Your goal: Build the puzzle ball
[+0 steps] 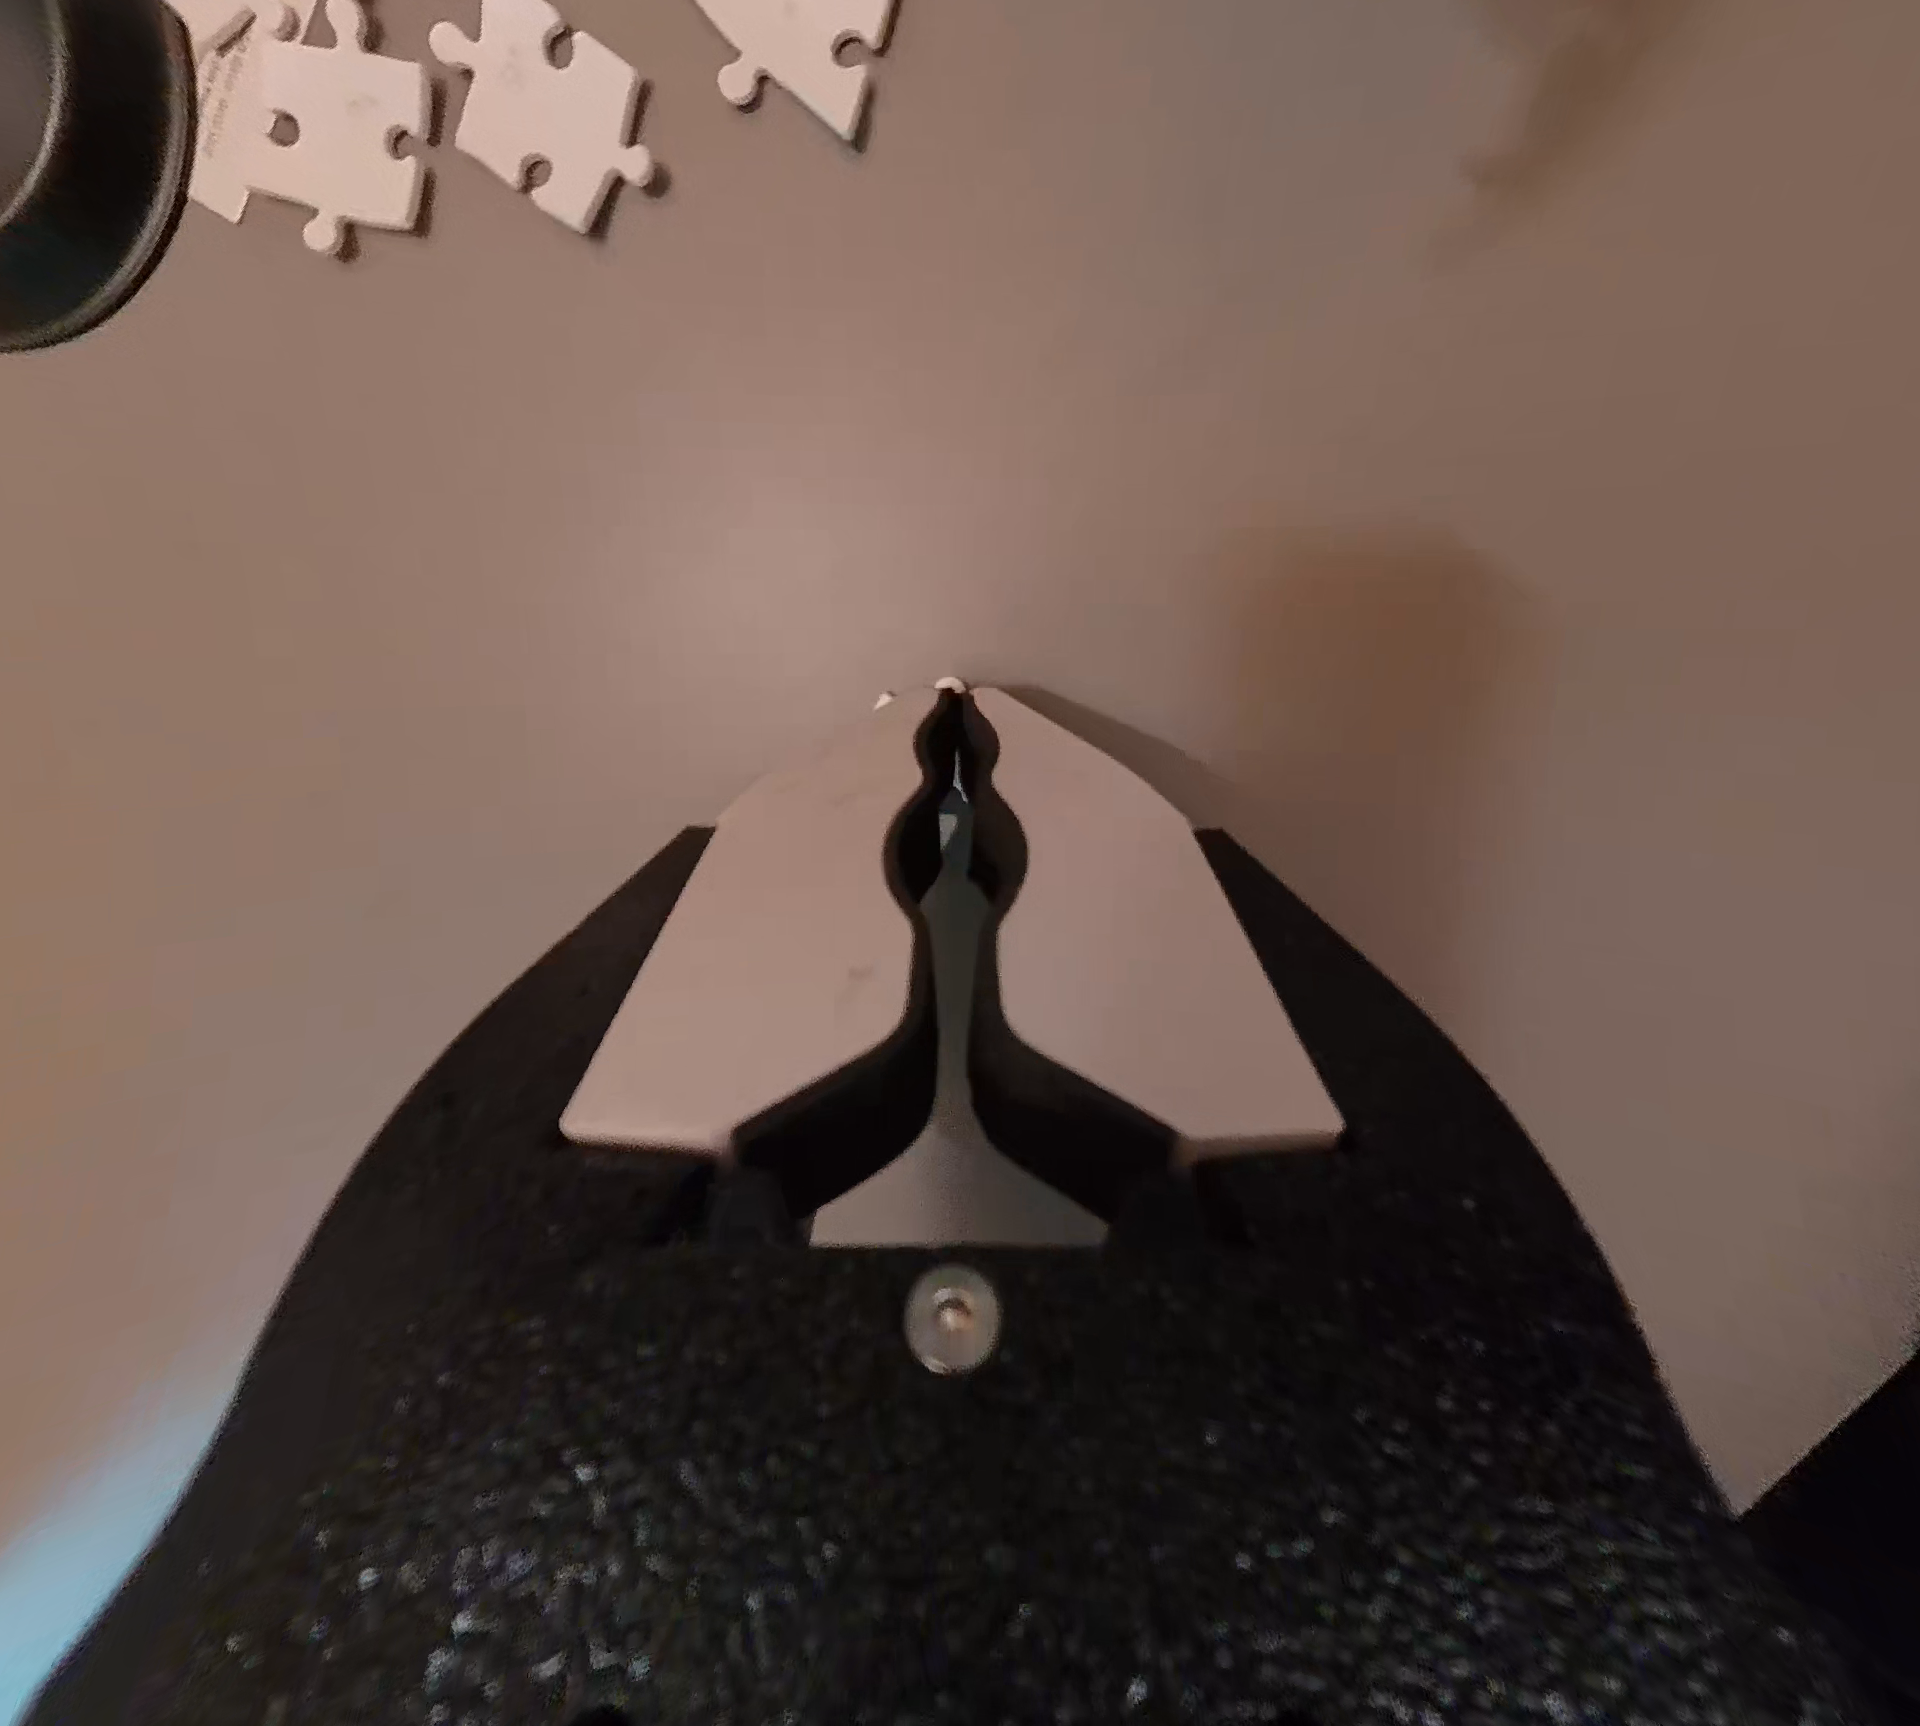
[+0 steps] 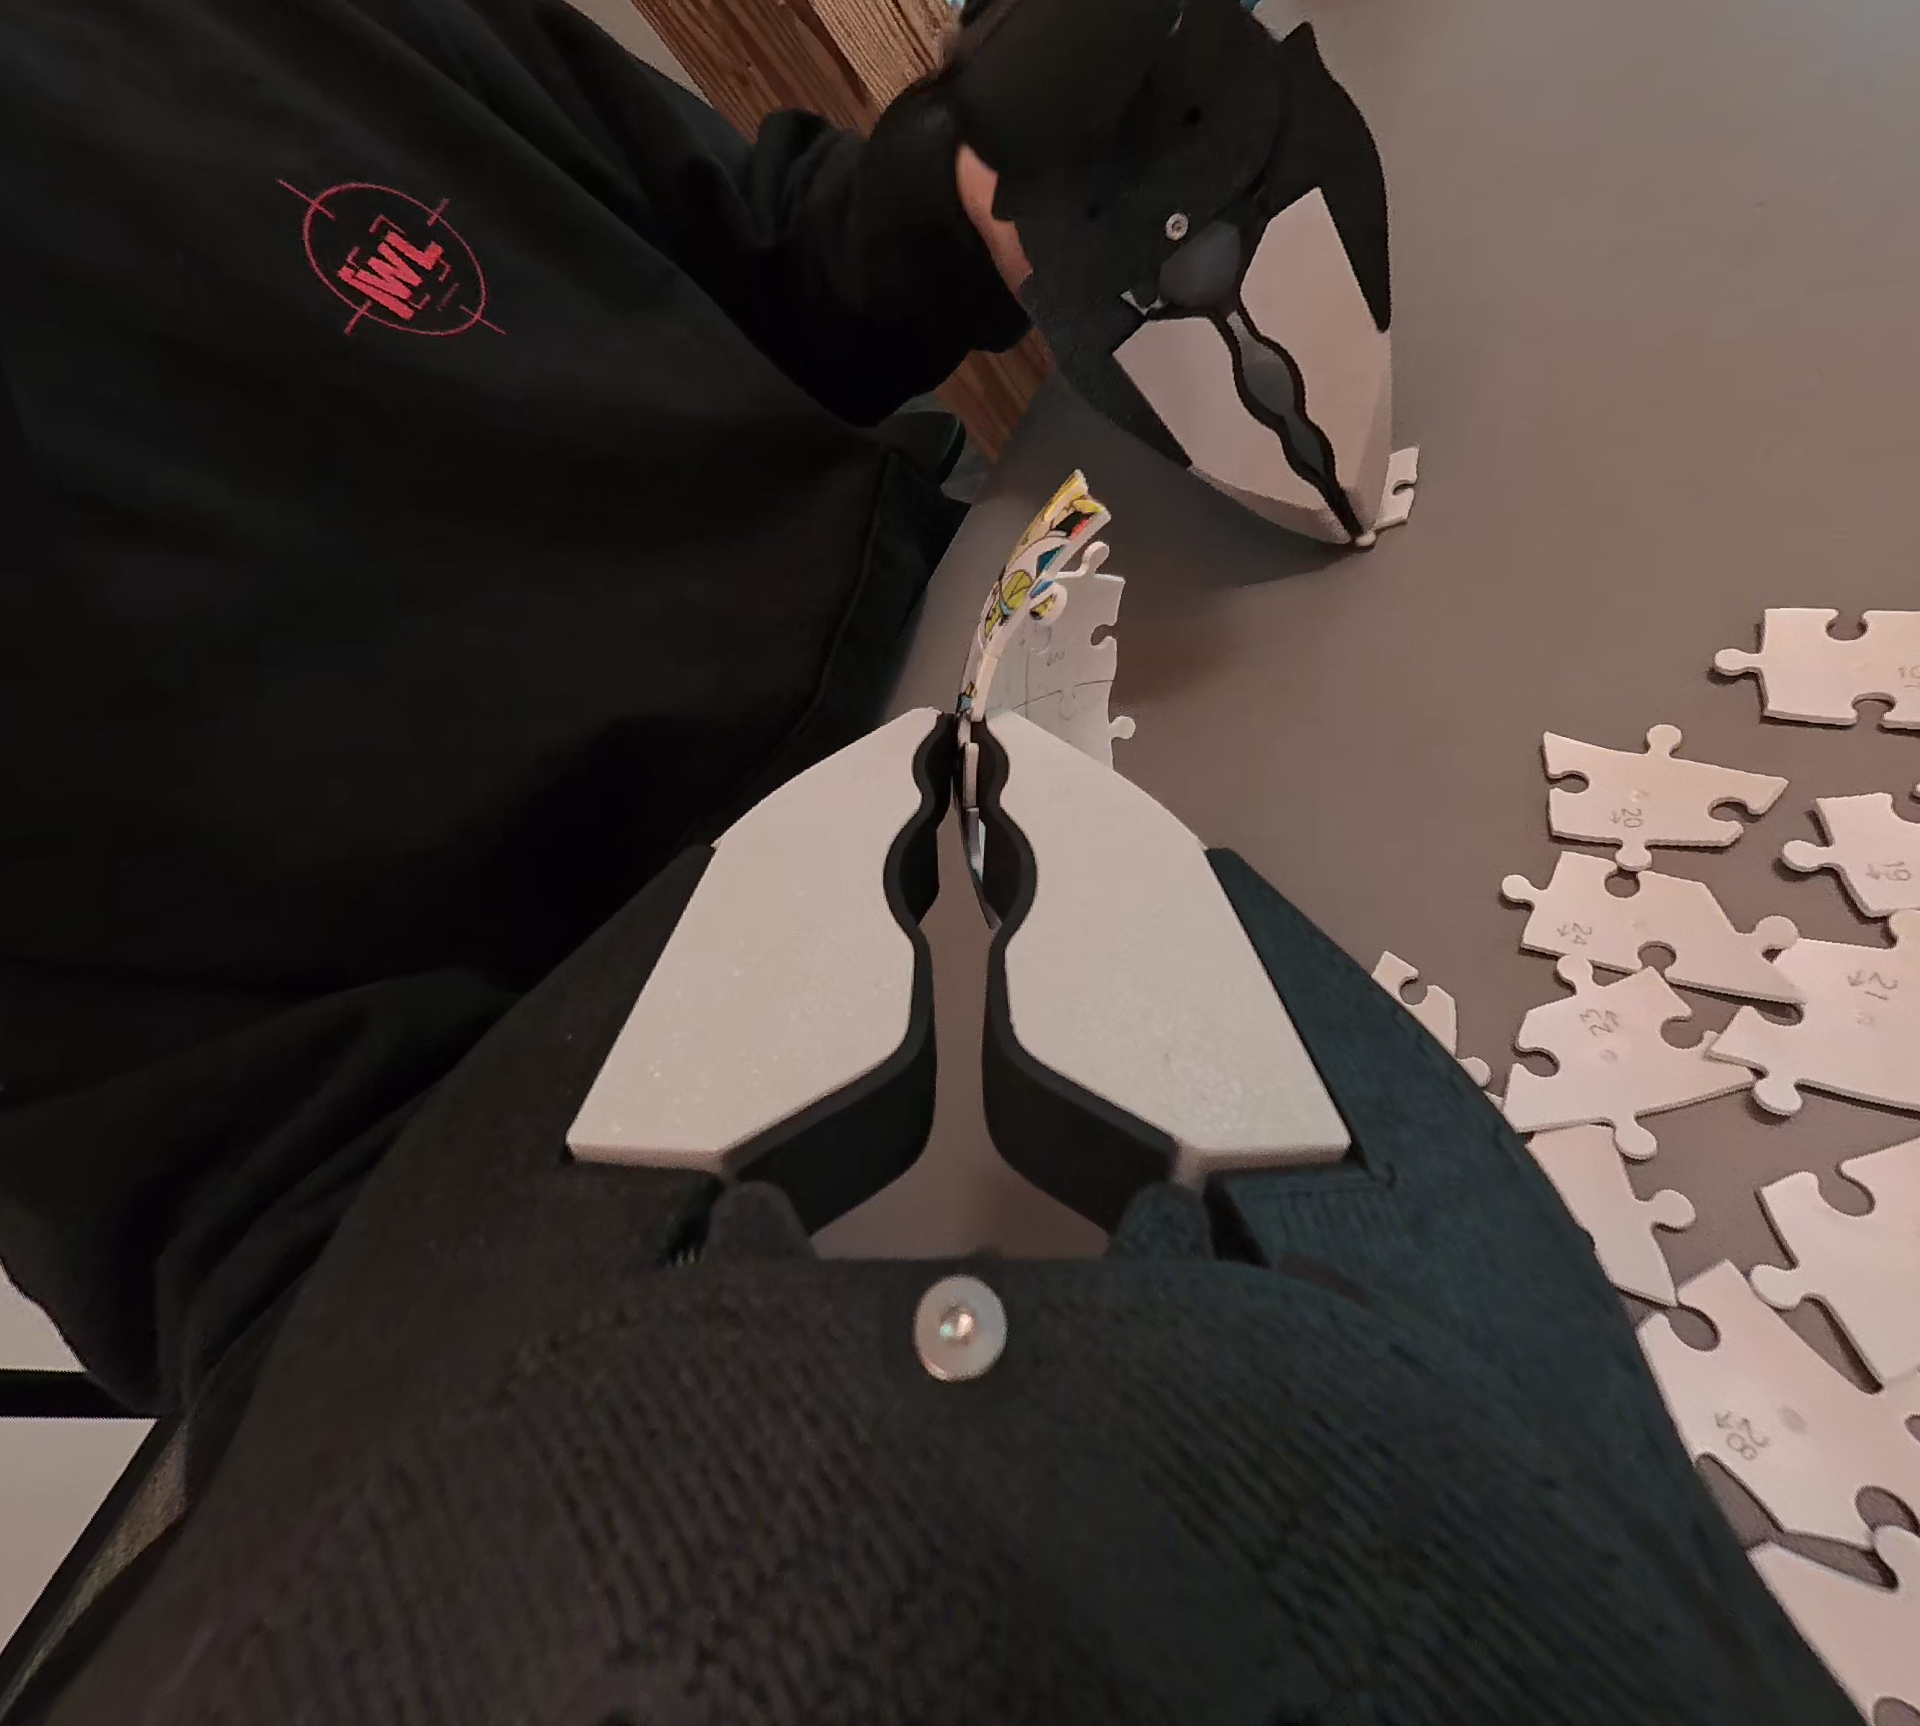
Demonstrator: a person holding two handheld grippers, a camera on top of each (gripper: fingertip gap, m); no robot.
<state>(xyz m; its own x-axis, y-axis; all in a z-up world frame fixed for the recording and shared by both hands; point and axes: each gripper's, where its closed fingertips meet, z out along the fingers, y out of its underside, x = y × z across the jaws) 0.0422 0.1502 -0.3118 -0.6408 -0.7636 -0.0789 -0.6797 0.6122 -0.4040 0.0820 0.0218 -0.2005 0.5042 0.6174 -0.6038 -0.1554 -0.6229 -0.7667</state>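
Our right gripper (image 2: 961, 726) is clamped on a curved, partly built puzzle section (image 2: 1049, 627), which rises upright just past the fingertips, printed face to their left and white back to their right. Our left gripper (image 2: 1356, 528) is pinched on a single white puzzle piece (image 2: 1397, 487), tips down at the grey table (image 2: 1558, 222). Loose white pieces (image 1: 551, 97) lie well ahead and left of the left fingers, and right of the right fingers.

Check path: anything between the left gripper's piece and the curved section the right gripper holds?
Nothing visible. The left gripper pinches a single piece at the table; the right gripper holds the curved section upright. Only bare table lies between them; the loose pieces sit off to the side.
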